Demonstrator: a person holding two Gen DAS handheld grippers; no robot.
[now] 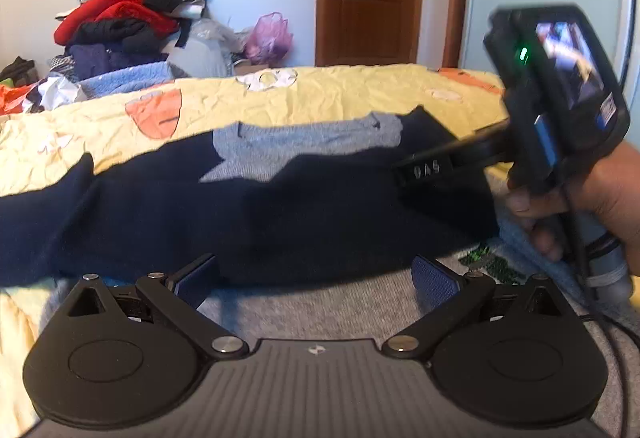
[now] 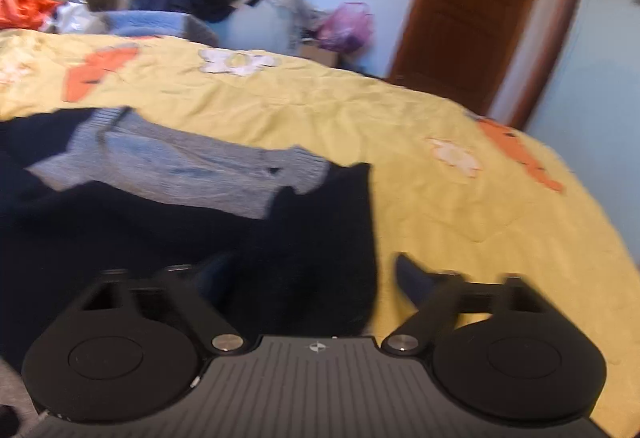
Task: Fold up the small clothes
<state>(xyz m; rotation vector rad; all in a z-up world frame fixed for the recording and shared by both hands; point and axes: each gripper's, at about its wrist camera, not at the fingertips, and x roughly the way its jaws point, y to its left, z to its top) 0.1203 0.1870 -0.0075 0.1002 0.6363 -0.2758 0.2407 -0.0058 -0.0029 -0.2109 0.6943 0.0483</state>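
While both grippers gape empty, navy garment (image 1: 240, 218) just ahead of left gripper (image 1: 316, 276), under right gripper (image 2: 308, 278).

Navy garment (image 1: 248, 214) with grey knit panel (image 1: 304, 146), yellow bedspread (image 1: 328, 94) with orange and white shapes

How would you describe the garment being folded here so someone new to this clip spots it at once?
Find the yellow bedspread with orange and white patches that covers the bed. On its near side lies a dark navy garment with a grey knit panel across its far part, spread flat by itself. The other clothes are heaped in a pile beyond the bed.
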